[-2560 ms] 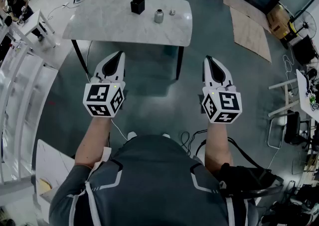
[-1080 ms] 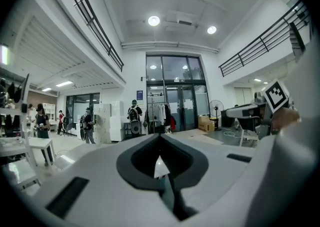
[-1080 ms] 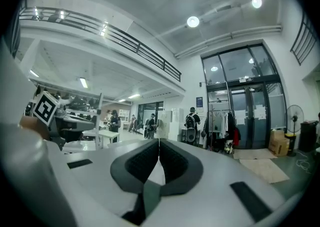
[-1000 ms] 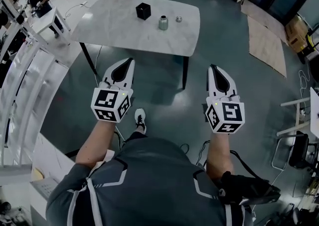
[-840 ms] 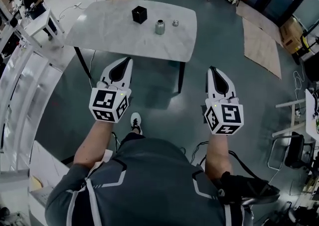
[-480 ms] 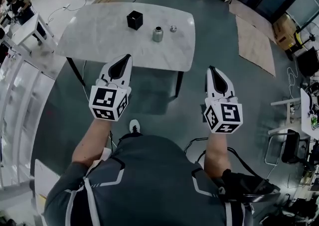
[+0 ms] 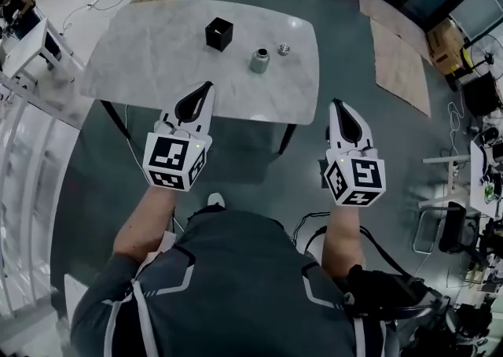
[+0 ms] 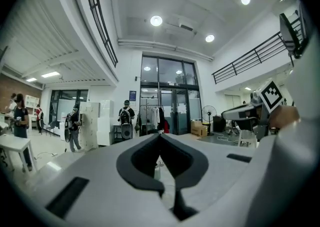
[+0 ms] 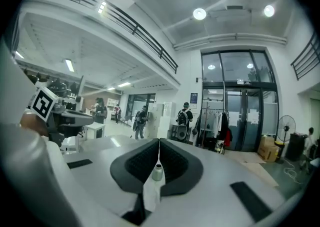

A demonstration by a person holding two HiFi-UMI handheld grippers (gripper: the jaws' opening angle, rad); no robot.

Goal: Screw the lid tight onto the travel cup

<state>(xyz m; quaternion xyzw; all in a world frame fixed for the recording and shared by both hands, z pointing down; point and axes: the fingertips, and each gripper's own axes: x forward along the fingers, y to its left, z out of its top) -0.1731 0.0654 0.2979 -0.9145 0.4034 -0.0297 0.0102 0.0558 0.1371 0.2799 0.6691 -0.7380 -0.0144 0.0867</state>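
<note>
The person is walking up to the table [image 7: 149, 64], and it is filling more of the head view than it did a couple of seconds ago. Back then a wide strip of floor [image 7: 236, 159] was lying between the grippers and the table's near edge. Now the tips of the left gripper [image 7: 206, 85] are overlapping that edge in the picture. The right gripper [image 7: 336, 102] is sitting over the floor just beside the table's near right corner.

Both grippers are being held out in front of the body, side by side and well apart, much as in the earlier frames. Each gripper view is showing its jaws pressed together tip to tip, with nothing between them.

The cup [image 7: 259, 60] is standing upright on the far half of the table, open at the top. The lid [image 7: 284, 49] is lying just beside it on the right, not touching it. A black box [image 7: 218, 34] is sitting to the cup's left. These three are keeping the same arrangement as before and are only looming nearer. Through the notch behind the right jaws, the cup is showing small and far ahead on the tabletop. One white shoe [image 7: 214, 200] is peeking out below the left gripper.
</note>
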